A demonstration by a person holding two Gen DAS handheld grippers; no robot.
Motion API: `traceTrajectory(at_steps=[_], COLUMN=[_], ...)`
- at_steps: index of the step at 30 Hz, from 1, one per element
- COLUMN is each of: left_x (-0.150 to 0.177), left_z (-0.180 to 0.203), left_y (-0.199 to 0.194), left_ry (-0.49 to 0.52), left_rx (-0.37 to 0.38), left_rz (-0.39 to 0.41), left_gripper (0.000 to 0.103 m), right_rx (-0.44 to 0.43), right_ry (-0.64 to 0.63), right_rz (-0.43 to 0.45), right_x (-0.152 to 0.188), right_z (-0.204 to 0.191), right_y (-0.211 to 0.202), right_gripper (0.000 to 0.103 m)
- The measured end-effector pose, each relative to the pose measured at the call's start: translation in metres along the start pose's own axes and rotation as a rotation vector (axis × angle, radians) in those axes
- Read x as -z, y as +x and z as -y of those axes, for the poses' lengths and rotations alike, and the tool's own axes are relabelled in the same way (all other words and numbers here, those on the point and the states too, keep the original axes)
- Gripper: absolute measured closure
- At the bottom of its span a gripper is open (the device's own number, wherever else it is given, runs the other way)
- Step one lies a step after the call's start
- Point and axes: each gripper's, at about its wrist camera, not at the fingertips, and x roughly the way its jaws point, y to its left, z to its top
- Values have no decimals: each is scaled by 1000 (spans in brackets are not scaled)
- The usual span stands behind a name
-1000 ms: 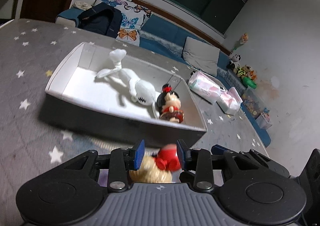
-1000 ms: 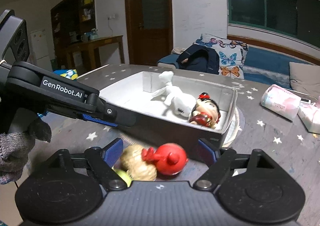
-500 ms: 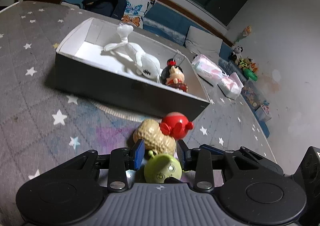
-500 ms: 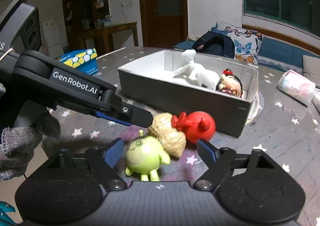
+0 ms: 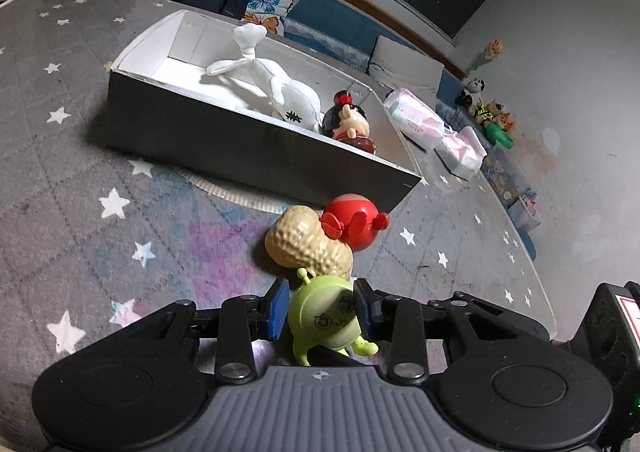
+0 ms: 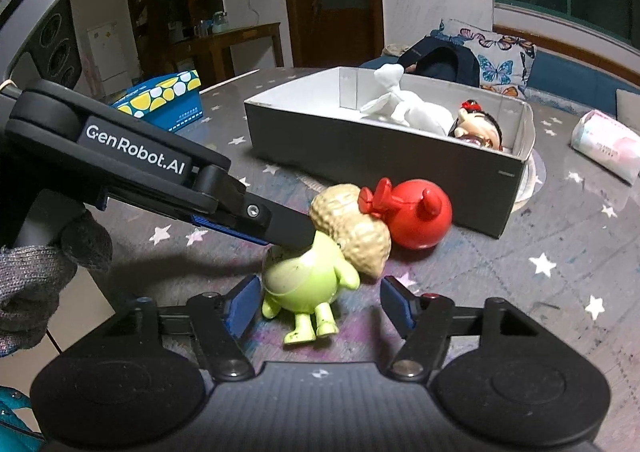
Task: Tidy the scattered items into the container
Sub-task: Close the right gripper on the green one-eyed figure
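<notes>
A green alien toy [image 5: 326,314] stands on the star-patterned table between the fingers of my left gripper [image 5: 321,308], which close on its sides. It also shows in the right wrist view [image 6: 304,280], where my left gripper's finger [image 6: 280,230] lies against it. A peanut toy [image 5: 306,246] [image 6: 354,230] and a red ball toy [image 5: 352,220] [image 6: 416,212] lie just beyond. My right gripper [image 6: 320,306] is open around the green toy. The grey box [image 5: 240,140] [image 6: 380,156] holds a white plush [image 5: 272,84] and a doll [image 5: 348,122].
Pink tissue packs [image 5: 416,120] lie to the right of the box. A blue and yellow box [image 6: 164,96] stands at the table's left edge. A round mat [image 5: 240,196] sticks out from under the box. A sofa with cushions stands behind the table.
My left gripper has pulled back from the red toy by the box and come down around the green alien toy. My right gripper has pulled back and now frames that toy too.
</notes>
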Motion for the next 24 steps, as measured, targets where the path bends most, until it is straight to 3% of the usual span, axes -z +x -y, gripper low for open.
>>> traceTrajectory(at_steps=[13, 24], left_x=[0, 0], left_z=[-3, -14], left_y=[2, 5], left_ry=[-17, -90], left_rx=[19, 57], left_rz=[-8, -20], left_gripper=[64, 64], right_rx=[-26, -50], right_ry=[10, 32], right_rz=[-10, -8], right_x=[1, 2], right_z=[-1, 0], right_y=[6, 7], right_gripper=[50, 57])
